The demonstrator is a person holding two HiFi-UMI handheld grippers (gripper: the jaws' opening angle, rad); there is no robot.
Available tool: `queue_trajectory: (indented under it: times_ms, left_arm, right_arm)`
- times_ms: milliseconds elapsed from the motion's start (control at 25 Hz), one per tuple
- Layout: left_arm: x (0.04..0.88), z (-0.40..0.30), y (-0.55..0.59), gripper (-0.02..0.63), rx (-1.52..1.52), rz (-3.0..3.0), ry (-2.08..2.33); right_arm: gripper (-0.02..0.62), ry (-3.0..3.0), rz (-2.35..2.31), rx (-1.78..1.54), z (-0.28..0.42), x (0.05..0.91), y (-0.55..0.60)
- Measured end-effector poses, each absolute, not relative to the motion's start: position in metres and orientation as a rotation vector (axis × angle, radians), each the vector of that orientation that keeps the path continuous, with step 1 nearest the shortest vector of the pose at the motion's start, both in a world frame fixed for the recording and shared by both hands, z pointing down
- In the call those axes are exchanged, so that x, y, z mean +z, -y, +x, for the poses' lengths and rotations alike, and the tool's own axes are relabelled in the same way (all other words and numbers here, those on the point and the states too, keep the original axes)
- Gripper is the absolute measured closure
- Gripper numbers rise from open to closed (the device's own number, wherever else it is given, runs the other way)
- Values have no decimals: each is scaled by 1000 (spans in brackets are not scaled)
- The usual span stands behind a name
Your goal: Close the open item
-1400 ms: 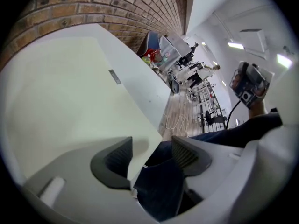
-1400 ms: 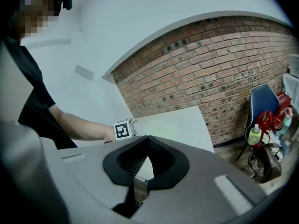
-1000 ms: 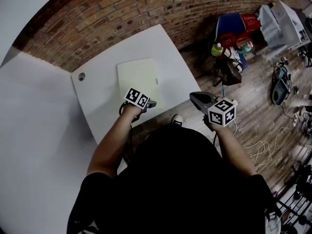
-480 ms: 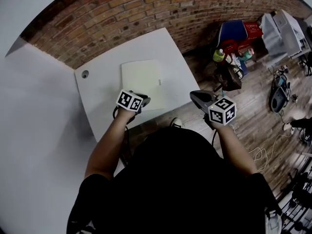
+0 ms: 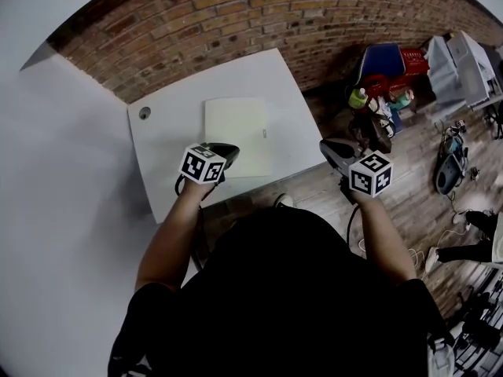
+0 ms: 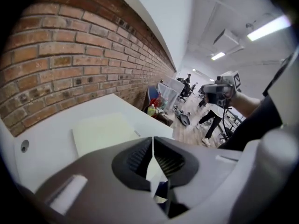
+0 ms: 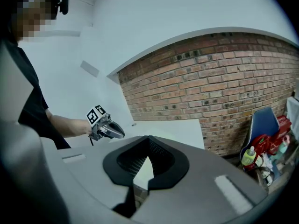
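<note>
A pale yellow folder (image 5: 236, 136) lies flat and closed on the white table (image 5: 165, 167). My left gripper (image 5: 226, 151) hovers at the folder's near left corner, a little above the table. In the left gripper view its jaws (image 6: 153, 141) meet tip to tip, shut on nothing, with the folder (image 6: 100, 132) ahead of them. My right gripper (image 5: 332, 148) is off the table's right side, over the wooden floor. Its pads (image 7: 148, 154) also touch and hold nothing. That view shows the left gripper (image 7: 106, 129) across the table.
A brick wall (image 5: 236, 18) runs behind the table and a white wall (image 5: 63, 210) stands to the left. A cable hole (image 5: 145, 113) sits at the table's far left corner. A blue chair (image 5: 385, 57) with bags and a bottle stands to the right, with cables on the floor (image 5: 456, 210).
The left gripper has drawn back from the folder's near edge toward its left corner, and its jaws have closed. The right gripper has shifted slightly right.
</note>
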State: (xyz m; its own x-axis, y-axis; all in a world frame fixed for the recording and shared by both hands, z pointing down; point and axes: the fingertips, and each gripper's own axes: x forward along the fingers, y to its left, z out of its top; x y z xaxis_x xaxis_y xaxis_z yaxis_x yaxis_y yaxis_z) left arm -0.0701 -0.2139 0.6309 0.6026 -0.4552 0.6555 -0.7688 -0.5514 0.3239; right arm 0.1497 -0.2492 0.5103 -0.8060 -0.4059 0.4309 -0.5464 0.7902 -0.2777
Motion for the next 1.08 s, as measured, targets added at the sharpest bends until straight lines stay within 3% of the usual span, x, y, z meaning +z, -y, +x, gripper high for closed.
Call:
queue_trajectory:
  times_ms: [1080]
  left_arm:
    - [506,-150,189,603,380,2311,1298]
  right_arm:
    - [595,2681,789,509,134,477,272]
